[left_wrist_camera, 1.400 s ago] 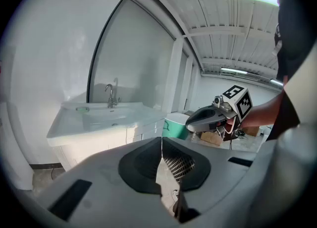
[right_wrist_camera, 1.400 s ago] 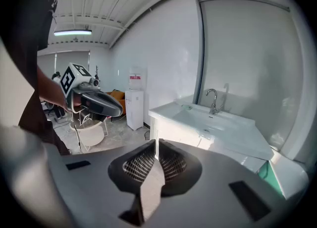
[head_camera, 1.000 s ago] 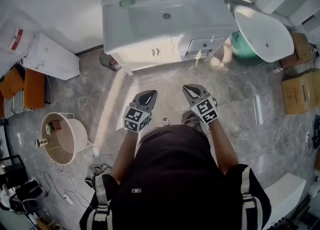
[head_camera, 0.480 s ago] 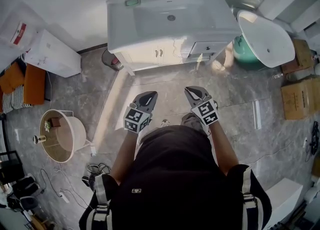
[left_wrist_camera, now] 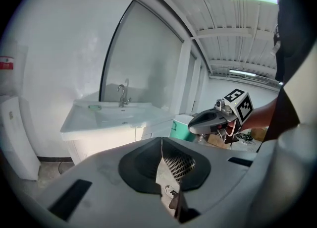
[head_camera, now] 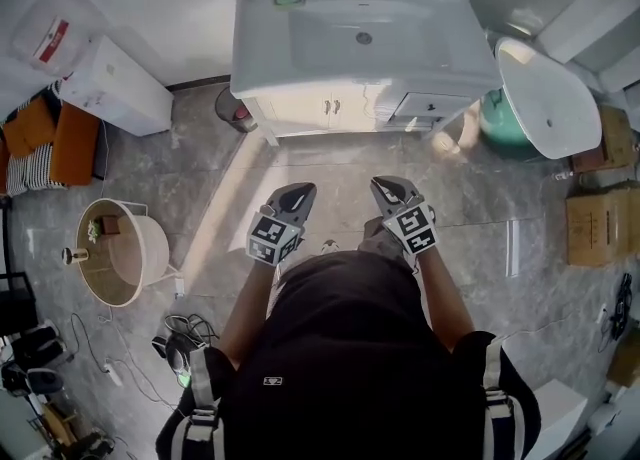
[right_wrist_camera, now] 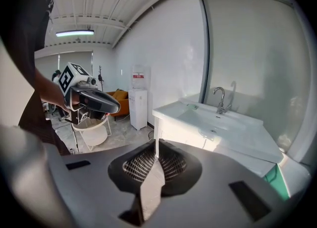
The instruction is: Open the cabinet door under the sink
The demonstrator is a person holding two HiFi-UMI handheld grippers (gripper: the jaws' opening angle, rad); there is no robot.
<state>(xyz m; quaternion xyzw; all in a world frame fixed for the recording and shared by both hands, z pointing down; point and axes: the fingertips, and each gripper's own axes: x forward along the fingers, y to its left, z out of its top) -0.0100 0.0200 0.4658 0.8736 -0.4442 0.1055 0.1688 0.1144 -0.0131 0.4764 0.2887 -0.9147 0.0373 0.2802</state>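
Although the sink [head_camera: 365, 33] has drifted right in the head view, the cabinet door [head_camera: 322, 108] is shut, far ahead; left gripper [head_camera: 297, 193] and right gripper [head_camera: 386, 186] have jaws together, empty. Approach pending.

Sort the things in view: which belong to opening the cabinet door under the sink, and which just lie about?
Job: cabinet door, sink, left gripper, right gripper.
Lying about: cardboard box, green bucket, water dispenser.

White sink [head_camera: 300, 58], grey marbled floor [head_camera: 200, 183], green tub [head_camera: 496, 124]
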